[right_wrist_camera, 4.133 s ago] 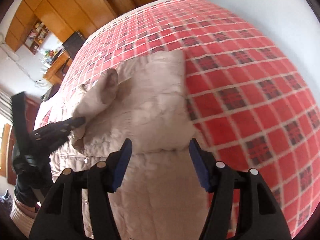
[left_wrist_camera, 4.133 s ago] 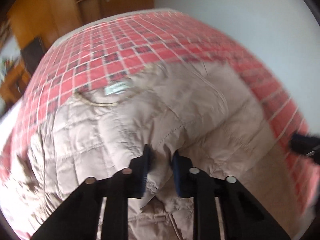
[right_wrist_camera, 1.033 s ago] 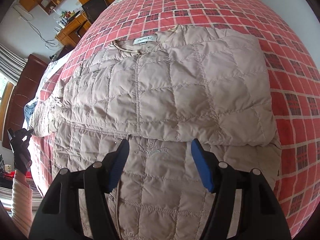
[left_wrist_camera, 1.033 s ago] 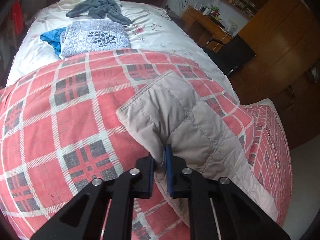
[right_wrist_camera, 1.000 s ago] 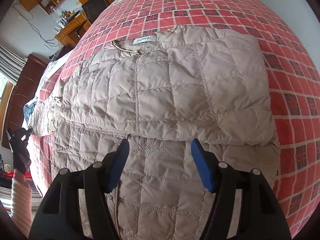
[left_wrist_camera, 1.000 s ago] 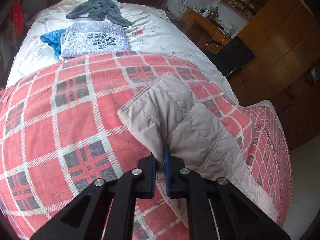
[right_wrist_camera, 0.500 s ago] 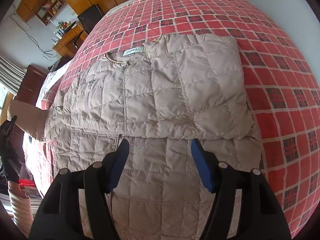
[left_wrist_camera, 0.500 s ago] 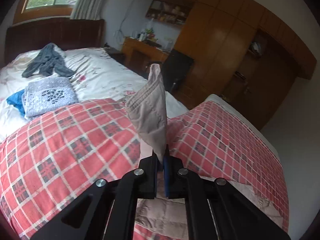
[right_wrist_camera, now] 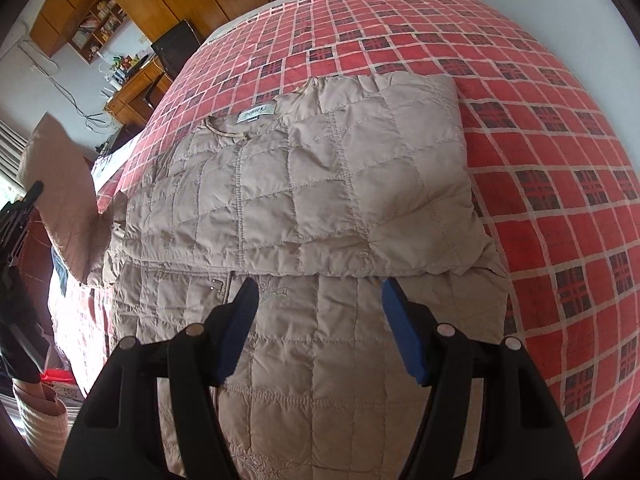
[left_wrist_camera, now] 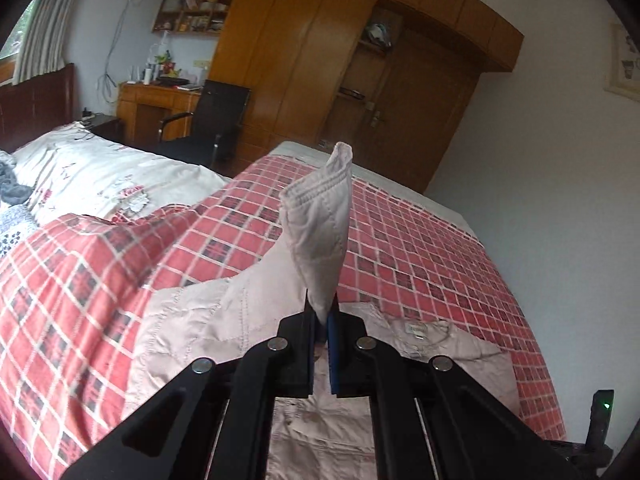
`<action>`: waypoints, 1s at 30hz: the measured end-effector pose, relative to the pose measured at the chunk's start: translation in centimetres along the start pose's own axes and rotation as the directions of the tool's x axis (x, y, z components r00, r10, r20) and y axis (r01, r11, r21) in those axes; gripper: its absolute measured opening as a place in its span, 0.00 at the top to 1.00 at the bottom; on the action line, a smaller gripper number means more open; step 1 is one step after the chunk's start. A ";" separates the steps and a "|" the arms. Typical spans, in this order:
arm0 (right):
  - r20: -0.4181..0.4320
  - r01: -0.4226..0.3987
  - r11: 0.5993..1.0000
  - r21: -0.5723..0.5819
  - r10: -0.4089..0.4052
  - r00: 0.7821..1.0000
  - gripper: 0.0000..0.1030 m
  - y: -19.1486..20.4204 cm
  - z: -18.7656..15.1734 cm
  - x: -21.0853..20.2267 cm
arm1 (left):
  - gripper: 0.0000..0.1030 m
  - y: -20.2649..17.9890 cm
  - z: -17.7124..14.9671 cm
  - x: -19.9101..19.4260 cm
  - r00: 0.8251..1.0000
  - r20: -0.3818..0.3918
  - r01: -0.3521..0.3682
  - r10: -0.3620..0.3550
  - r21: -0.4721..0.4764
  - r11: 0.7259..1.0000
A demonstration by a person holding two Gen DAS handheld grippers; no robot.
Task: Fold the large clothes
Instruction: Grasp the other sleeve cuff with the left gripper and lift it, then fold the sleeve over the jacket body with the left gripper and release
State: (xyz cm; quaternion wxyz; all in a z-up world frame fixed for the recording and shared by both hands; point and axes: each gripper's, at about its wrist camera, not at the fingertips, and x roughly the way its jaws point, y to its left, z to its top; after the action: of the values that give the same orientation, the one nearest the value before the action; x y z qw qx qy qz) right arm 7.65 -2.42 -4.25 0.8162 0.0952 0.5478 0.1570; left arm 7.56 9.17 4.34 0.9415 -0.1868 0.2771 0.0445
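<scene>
A beige quilted jacket [right_wrist_camera: 320, 184] lies flat on the red plaid bedspread [right_wrist_camera: 540, 128], its right sleeve folded across the chest and the collar label facing up. My left gripper [left_wrist_camera: 321, 320] is shut on the cuff end of the other sleeve [left_wrist_camera: 320, 232], which stands lifted above the jacket body [left_wrist_camera: 200, 328]. In the right wrist view that raised sleeve [right_wrist_camera: 64, 192] hangs at the far left beside the left gripper [right_wrist_camera: 16, 216]. My right gripper [right_wrist_camera: 316, 308] hovers open over the jacket's middle, nothing between its fingers.
Beyond the plaid spread is a white floral bedsheet [left_wrist_camera: 92, 176] with grey clothing [left_wrist_camera: 8, 184]. A wooden wardrobe [left_wrist_camera: 340, 80], desk [left_wrist_camera: 156, 108] and black chair [left_wrist_camera: 208, 120] stand along the far wall. A white wall [left_wrist_camera: 560, 160] borders the bed's right side.
My left gripper has lifted the sleeve off the bedspread and swung it up and toward the jacket body. The right gripper has stayed open over the jacket, shifting slightly.
</scene>
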 end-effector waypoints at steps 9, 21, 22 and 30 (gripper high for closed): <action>0.017 0.005 1.000 0.019 -0.006 1.000 0.38 -0.9 0.1 -0.5 | 0.96 -4.2 -4.3 6.2 0.988 -0.153 0.047 -0.029 0.113 0.992; 0.003 -0.027 1.000 -0.009 0.027 1.000 0.38 0.6 2.0 0.6 | 0.78 -7.3 -11.2 12.2 0.882 -0.454 0.241 -0.126 0.205 0.949; -0.002 -0.042 0.999 -0.015 0.042 0.999 0.38 1.1 2.4 0.9 | 0.78 -7.1 -11.5 12.2 0.870 -0.474 0.255 -0.136 0.198 0.946; -0.081 -0.192 0.980 -0.060 0.187 0.979 0.38 5.5 5.4 3.5 | 0.56 -0.8 -8.0 5.5 0.919 -0.334 0.257 -0.212 0.096 0.962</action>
State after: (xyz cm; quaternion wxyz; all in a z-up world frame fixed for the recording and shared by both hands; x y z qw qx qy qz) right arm 12.99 4.08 -3.43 0.7792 0.1134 0.5608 0.2558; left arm 8.32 5.34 -4.63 0.8931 -0.1580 0.4041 -0.1189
